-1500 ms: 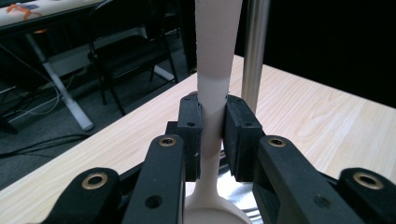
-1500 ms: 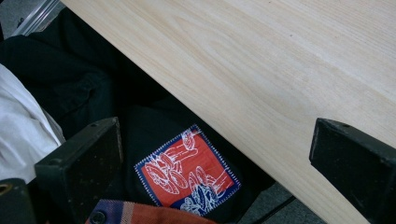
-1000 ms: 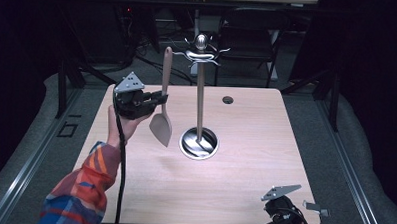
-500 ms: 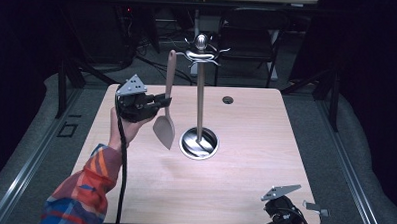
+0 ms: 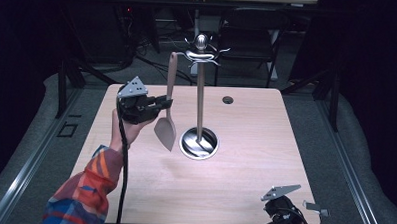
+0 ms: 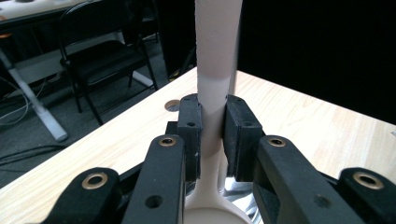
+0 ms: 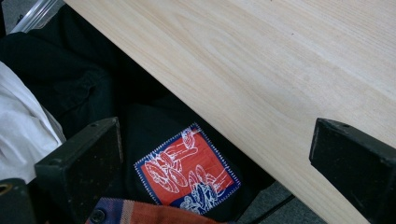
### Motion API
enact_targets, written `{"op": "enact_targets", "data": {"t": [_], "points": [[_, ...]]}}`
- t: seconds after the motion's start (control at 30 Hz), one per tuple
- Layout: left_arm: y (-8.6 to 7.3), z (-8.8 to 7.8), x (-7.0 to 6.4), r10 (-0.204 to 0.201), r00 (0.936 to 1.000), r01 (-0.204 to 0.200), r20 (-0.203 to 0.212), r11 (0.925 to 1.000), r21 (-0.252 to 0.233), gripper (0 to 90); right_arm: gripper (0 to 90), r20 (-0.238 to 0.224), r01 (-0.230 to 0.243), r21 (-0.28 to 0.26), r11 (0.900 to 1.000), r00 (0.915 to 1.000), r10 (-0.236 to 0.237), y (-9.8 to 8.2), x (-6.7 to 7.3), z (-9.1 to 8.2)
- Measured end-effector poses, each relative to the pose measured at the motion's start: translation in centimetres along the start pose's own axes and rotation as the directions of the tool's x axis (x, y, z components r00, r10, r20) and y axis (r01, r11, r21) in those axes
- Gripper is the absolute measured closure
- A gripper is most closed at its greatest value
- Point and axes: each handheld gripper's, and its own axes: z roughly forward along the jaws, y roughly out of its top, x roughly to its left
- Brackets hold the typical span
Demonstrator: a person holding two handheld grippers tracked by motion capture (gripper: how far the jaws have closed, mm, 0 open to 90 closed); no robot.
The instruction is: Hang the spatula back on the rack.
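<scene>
- Spatula (image 5: 167,111): you have it upright in the air over the left half of the table (image 5: 243,193), blade down, just left of the stand (image 5: 200,92) and apart from it.
- Your left gripper (image 5: 156,106) is clamped on the lower handle, just above where the neck widens into the blade; in the left gripper view the pads (image 6: 190,135) press flat on both sides of the shaft (image 6: 214,70).
- It looks light and stiff, a pale matte piece, likely wood or hard plastic, so a moderate squeeze should do.
- The handle is smooth and rounded, so it could swivel between the flat pads if you swing it. With most of its length above the grip, it may tip.
- I cannot tell whether its top end has a hole for hanging.
- The stand is a slim post with a shiny round metal base (image 5: 199,143) and small curled hooks (image 5: 202,53) under a ball on top. Those hooks look thin and easy to knock.
- Your right gripper (image 5: 283,215) sits at the near right table edge, jaws spread wide and holding nothing.
</scene>
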Motion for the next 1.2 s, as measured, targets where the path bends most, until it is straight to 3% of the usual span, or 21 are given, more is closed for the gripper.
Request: {"op": "enact_targets", "data": {"t": [0.23,0.47,1.2], "points": [[0.4,-0.2,-1.8,0.040,0.9990,-0.040,0.021,0.9992,-0.002,78.0,2.0,0.000,0.001,0.001,1.000,1.0000,-0.001,0.0,0.0,0.0],[0.5,-0.1,-2.5,0.061,0.9981,-0.061,-0.003,0.9981,0.008,78.0,2.0,0.000,0.004,0.001,1.000,1.0000,-0.004,0.0,0.0,0.0],[0.5,0.6,-3.2,0.083,0.9952,-0.079,-0.051,0.9942,0.073,78.1,2.0,0.007,0.001,0.005,1.000,1.0000,-0.001,-0.1,-0.1,-0.1]]}}
